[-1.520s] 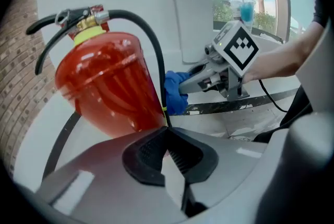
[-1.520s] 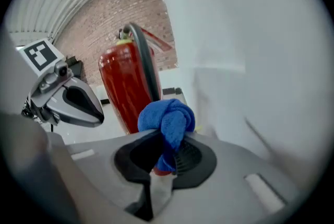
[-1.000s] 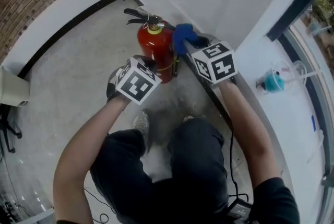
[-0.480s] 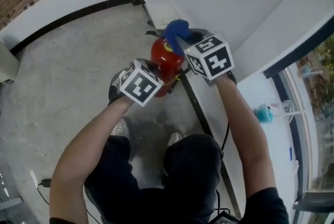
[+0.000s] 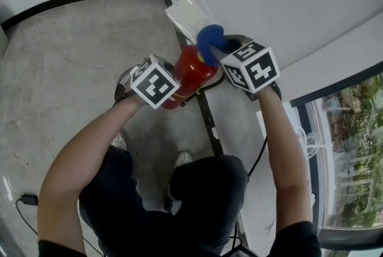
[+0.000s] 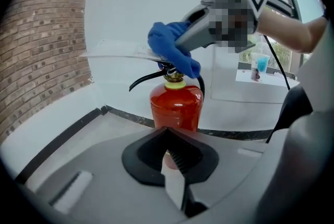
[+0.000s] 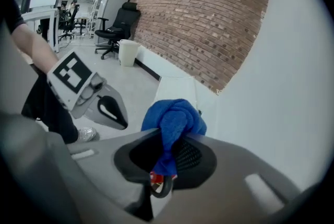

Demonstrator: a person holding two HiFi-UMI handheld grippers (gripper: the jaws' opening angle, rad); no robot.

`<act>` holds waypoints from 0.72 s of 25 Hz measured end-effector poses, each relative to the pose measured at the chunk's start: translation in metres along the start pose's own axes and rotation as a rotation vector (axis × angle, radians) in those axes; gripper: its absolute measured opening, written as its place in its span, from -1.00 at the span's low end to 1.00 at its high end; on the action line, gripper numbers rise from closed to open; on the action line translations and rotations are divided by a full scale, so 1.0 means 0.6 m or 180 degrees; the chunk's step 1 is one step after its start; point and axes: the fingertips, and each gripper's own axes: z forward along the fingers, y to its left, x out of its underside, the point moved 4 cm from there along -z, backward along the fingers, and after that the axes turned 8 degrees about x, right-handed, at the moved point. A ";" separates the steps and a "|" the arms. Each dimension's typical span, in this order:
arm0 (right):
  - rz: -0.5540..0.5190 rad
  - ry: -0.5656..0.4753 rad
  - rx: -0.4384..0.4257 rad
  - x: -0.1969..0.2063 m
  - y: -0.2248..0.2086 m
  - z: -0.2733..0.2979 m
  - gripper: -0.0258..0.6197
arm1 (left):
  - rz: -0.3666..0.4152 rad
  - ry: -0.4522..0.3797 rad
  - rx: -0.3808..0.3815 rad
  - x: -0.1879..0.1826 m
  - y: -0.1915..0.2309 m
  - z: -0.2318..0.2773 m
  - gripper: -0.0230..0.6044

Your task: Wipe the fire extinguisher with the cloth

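Centre frame, right tongs [image 7: 166, 164] grip the cloth [image 5: 209, 40] atop the fire extinguisher [image 5: 190, 73]; closed, empty left tongs [image 6: 175, 168] should brace it.

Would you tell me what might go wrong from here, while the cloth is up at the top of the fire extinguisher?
1. The cloth, clamped in the right gripper, sits at the top of the fire extinguisher beside the black handle. It may snag there or press the handle.
2. The left gripper is shut and holds nothing, so nothing grips the fire extinguisher. A sideways push at its top might tip it.
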 end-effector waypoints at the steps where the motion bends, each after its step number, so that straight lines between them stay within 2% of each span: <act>1: -0.0068 0.0056 -0.0051 0.005 0.014 -0.008 -0.78 | -0.0027 -0.0046 -0.0010 -0.001 0.004 -0.004 -0.93; 6: -0.0203 0.0164 -0.0188 0.039 0.065 -0.049 -0.78 | -0.0273 -0.0489 -0.0214 -0.028 0.029 -0.043 -0.93; 8: -0.0159 0.0117 -0.0165 0.050 0.065 -0.066 -0.78 | -0.0347 -0.0724 -0.0192 -0.053 0.026 -0.053 -0.93; 11: 0.0050 -0.0036 -0.0081 0.057 0.049 -0.087 -0.78 | -0.0321 -0.0968 -0.0176 -0.092 0.029 -0.063 -0.92; 15: 0.0426 -0.0260 0.0002 0.065 0.031 -0.096 -0.78 | -0.0430 -0.1212 -0.0156 -0.140 0.073 -0.069 -0.72; 18: 0.0547 -0.0326 0.0006 0.064 0.017 -0.087 -0.78 | -0.0628 -0.1390 0.0187 -0.180 0.099 -0.063 -0.33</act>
